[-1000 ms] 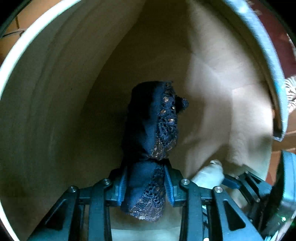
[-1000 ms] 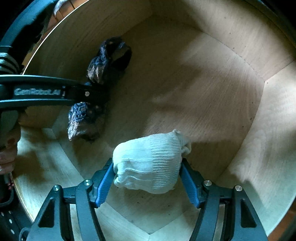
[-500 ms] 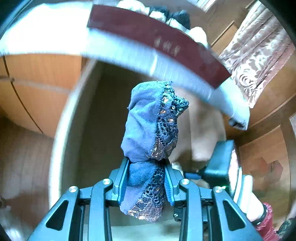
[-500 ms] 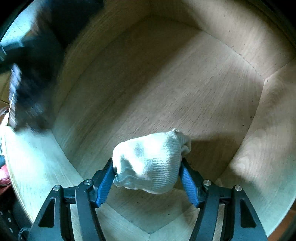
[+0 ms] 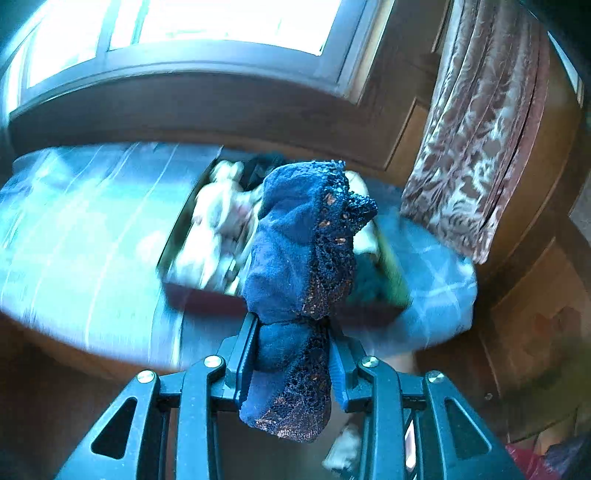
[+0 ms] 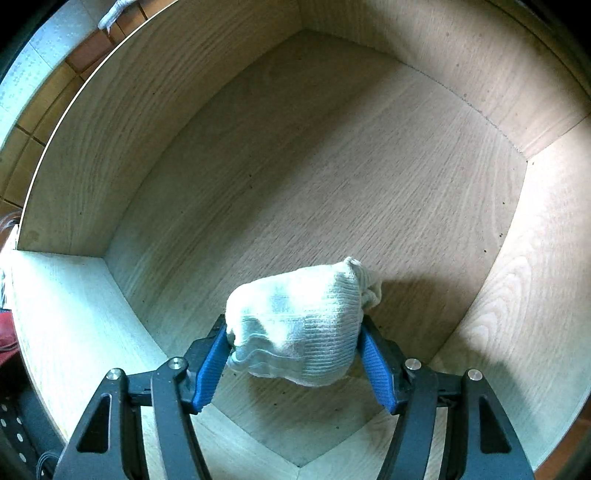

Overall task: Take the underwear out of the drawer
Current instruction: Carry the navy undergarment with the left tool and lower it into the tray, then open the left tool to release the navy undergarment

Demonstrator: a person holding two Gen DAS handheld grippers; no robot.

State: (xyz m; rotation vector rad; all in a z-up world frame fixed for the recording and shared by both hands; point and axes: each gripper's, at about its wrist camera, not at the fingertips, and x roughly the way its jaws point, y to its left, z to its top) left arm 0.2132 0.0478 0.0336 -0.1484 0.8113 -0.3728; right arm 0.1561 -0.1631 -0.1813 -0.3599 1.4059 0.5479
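Note:
My left gripper [image 5: 291, 354] is shut on dark blue lace underwear [image 5: 299, 243], rolled into a bundle and held up in the air, outside the drawer. Behind it lies a bed with a dark tray [image 5: 177, 236] full of pale and dark rolled garments. In the right wrist view, my right gripper [image 6: 295, 354] points down into the wooden drawer [image 6: 332, 166]. Its blue pads press both sides of a white ribbed rolled bundle [image 6: 299, 321] that sits low over the drawer floor. No other item is visible in the drawer.
A blue striped bedspread [image 5: 81, 236] covers the bed under a bright window [image 5: 184, 22]. A patterned curtain [image 5: 487, 140] hangs at the right beside wooden panelling. The drawer's walls [image 6: 92, 166] close in around the right gripper. Tiled floor [image 6: 22, 122] shows beyond its left edge.
My left gripper rose out of the drawer with the blue underwear and now faces the bed. It has gone from the right wrist view. The right gripper and white bundle have stayed put.

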